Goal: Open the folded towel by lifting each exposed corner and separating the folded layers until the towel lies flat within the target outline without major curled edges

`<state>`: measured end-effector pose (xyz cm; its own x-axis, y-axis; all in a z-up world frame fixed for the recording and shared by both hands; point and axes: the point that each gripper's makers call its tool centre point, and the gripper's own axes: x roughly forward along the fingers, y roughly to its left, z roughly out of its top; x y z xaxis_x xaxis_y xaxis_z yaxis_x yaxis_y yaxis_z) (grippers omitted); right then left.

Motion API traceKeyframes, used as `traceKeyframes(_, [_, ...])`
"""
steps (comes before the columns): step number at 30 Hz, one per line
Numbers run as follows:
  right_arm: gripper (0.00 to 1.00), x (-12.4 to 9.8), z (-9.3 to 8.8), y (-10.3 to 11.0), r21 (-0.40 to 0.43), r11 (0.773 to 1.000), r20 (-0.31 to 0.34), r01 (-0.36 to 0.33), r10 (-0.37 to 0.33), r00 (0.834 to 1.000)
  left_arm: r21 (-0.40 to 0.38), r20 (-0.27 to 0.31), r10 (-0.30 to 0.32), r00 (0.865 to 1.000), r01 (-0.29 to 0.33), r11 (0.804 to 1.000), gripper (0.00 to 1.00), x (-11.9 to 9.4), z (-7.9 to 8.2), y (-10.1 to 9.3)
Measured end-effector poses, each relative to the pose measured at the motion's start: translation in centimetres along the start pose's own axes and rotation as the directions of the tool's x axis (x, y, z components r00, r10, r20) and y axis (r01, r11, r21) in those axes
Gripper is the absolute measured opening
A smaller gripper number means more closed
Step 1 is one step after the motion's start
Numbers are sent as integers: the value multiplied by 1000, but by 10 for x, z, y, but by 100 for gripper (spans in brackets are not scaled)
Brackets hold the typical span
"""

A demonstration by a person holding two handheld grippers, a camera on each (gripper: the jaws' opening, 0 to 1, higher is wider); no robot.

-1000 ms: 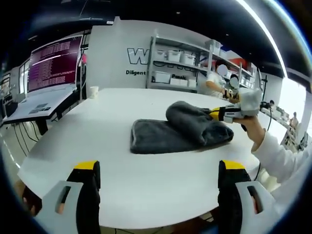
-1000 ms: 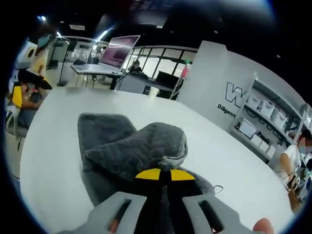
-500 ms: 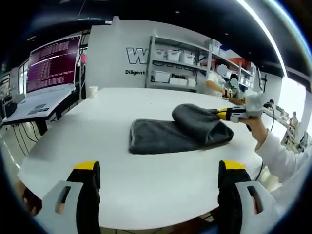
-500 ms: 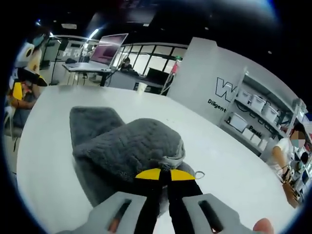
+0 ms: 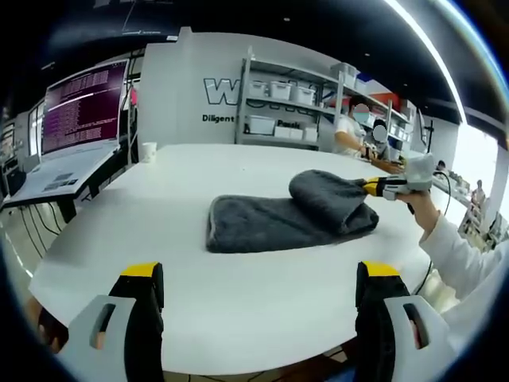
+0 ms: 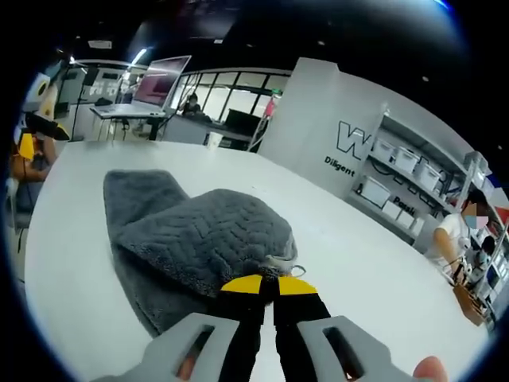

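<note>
- Now I see the grey towel [image 5: 286, 215] lying on the white table [image 5: 199, 278], a little to the far right of the middle in the left gripper view.
- My right gripper [image 6: 266, 284] has its two jaws pressed together on an edge of the towel's top layer; the yellow tips touch each other and the cloth sits between them.
- In the left gripper view the same gripper comes in from the right side, held by a hand [image 5: 420, 208] in a white sleeve [image 5: 465, 263], and its tip meets the raised hump of the towel.
- This top layer is lifted and rolled back over itself, so it makes a rounded bulge; the lower layer stays flat on the table and reaches toward the left in that view.
- In the right gripper view a small hanging loop [image 6: 286, 267] shows at the pinched edge, just above the jaws.
- My left gripper [image 5: 258, 318] stands wide open and holds nothing; its jaws are above the near edge of the table, well apart from the towel.
- I cannot make out any outline on the table.
- Behind the table there are a monitor [image 5: 83, 103] with text lines, a white cup [image 5: 148, 151], and shelves [image 5: 294, 103] with white boxes.
</note>
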<state>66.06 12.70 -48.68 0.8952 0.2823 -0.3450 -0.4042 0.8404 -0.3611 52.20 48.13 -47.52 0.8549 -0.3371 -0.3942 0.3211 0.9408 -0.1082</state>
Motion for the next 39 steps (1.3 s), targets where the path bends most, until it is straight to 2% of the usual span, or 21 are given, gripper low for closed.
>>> traceKeyframes(19, [0,-32,-42,-46,43,994,-52,98,-95,994,17,-4,-11,1000,11,1000,100,3,3,-9])
traceKeyframes(39, [0,-63,-82,-103,56,974,-130,219,-210,969,29,-10,-18,1000,18,999,100,4,3,-15])
